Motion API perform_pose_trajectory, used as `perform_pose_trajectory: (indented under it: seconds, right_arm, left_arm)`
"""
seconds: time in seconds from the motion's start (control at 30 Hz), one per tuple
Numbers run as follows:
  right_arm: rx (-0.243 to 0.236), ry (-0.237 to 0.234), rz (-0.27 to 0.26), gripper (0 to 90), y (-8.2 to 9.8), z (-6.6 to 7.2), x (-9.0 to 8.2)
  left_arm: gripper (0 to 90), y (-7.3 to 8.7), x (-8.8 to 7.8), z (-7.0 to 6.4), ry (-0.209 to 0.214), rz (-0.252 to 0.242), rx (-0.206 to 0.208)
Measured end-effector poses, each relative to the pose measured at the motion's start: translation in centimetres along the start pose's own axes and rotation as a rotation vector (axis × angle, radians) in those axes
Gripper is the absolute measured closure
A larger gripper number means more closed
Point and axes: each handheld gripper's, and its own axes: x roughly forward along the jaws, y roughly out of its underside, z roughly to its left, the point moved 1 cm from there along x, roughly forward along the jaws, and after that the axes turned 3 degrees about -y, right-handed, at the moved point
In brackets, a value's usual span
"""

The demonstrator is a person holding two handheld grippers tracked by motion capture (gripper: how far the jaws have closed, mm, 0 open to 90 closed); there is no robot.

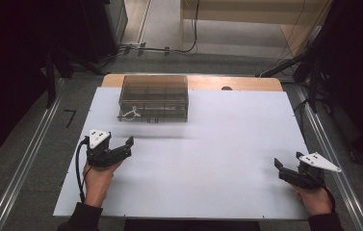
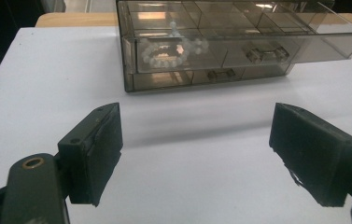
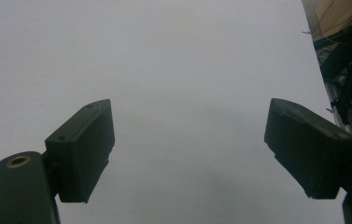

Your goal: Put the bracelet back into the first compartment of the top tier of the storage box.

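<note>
A smoky clear plastic organiser box (image 1: 154, 97) with several compartments stands at the back left of the white table (image 1: 208, 159). In the left gripper view the box (image 2: 220, 28) lies straight ahead, and a white bead bracelet (image 2: 171, 51) rests in its front left compartment; the bracelet (image 1: 131, 114) shows as a pale loop from above. My left gripper (image 1: 125, 147) is open, a little short of the box, with nothing between its jaws (image 2: 197, 135). Near the table's right front corner, my right gripper (image 1: 282, 166) is open over bare table (image 3: 190, 140).
Small metallic pieces (image 2: 263, 52) lie in other compartments of the box. A wooden strip (image 1: 246, 83) runs along the table's far edge. Dark stands and cables (image 1: 309, 67) flank the table, and metal rails (image 1: 25, 159) run along both sides on the floor.
</note>
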Motion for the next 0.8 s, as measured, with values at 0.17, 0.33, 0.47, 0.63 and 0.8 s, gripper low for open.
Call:
perform_pose_trajectory:
  seconds: [0.17,0.33,0.47,0.63,0.8]
  right_arm:
    - [0.001,0.000,0.000,14.8,0.0,0.0,0.0]
    - [-0.001,-0.001,0.001,14.8,0.0,0.0,0.0]
    - [-0.001,-0.001,0.002,14.8,0.0,0.0,0.0]
    - [0.000,-0.001,0.003,14.8,0.0,0.0,0.0]
    - [-0.002,-0.002,0.003,14.8,0.0,0.0,0.0]
  left_arm:
    - [17.5,0.4,-0.3,0.0,-0.001,0.004,0.002]
    - [17.5,0.8,-0.5,0.0,0.003,0.011,0.003]
    - [16.9,1.0,-0.7,0.0,0.003,0.021,0.009]
    - [16.9,1.2,-1.0,0.0,0.008,0.022,0.007]
    - [16.9,1.4,-1.3,0.1,0.010,0.019,0.008]
